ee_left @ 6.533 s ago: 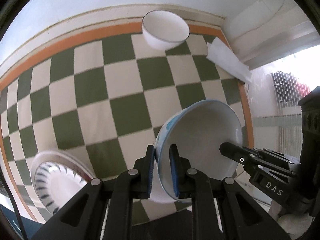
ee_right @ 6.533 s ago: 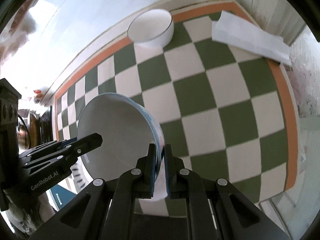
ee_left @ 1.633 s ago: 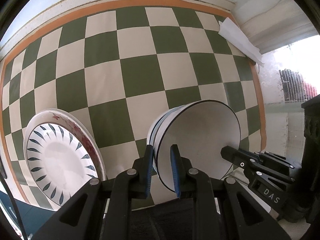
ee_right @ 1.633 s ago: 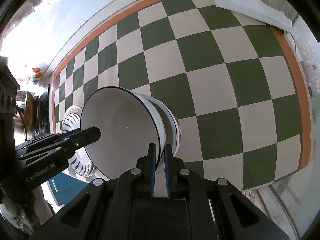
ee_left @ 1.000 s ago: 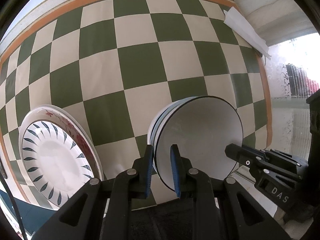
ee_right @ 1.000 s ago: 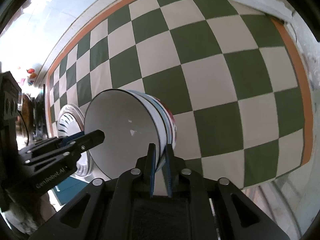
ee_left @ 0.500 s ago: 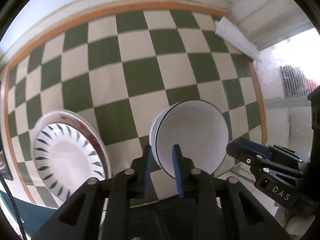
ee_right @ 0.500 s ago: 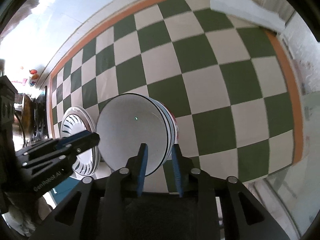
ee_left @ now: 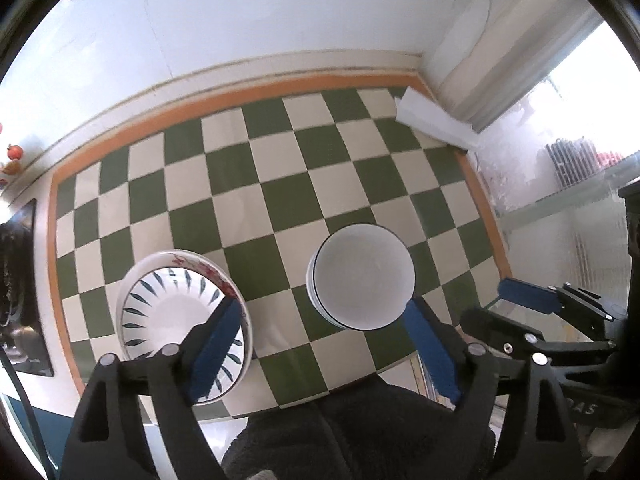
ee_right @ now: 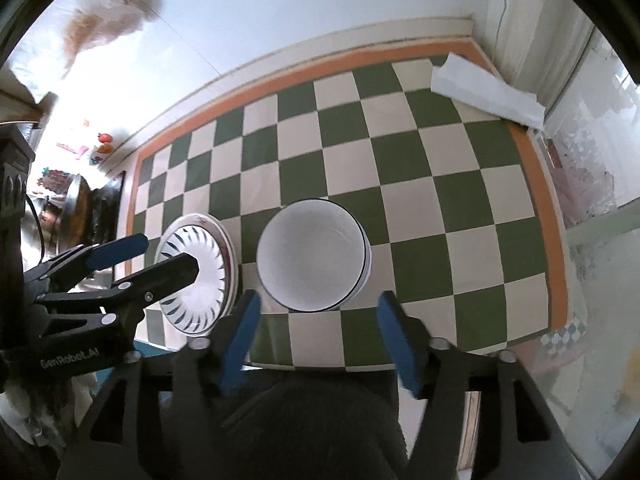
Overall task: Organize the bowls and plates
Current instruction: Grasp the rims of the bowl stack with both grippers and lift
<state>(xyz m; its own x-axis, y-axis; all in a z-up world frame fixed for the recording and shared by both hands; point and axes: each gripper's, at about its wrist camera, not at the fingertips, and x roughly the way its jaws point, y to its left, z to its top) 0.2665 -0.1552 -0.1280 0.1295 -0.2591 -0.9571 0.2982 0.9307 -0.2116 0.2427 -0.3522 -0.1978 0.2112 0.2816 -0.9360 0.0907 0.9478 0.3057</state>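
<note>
Both our claws hang spread and empty above the checkered tablecloth (ee_left: 256, 208): left gripper (ee_left: 324, 324), right gripper (ee_right: 318, 318). Just beyond them we see the stacked bowls (ee_right: 314, 254) upright beside the stacked plates (ee_left: 180, 308). Farther off, folded white paper (ee_right: 486, 94) lies near the far corner.

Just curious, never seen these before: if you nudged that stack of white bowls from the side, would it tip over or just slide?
Probably slide: the bowls sit nested, low and wide on the flat checked cloth. Their glossy glaze looks slippery. They look like ceramic, so likely heavy and chip-prone.
</note>
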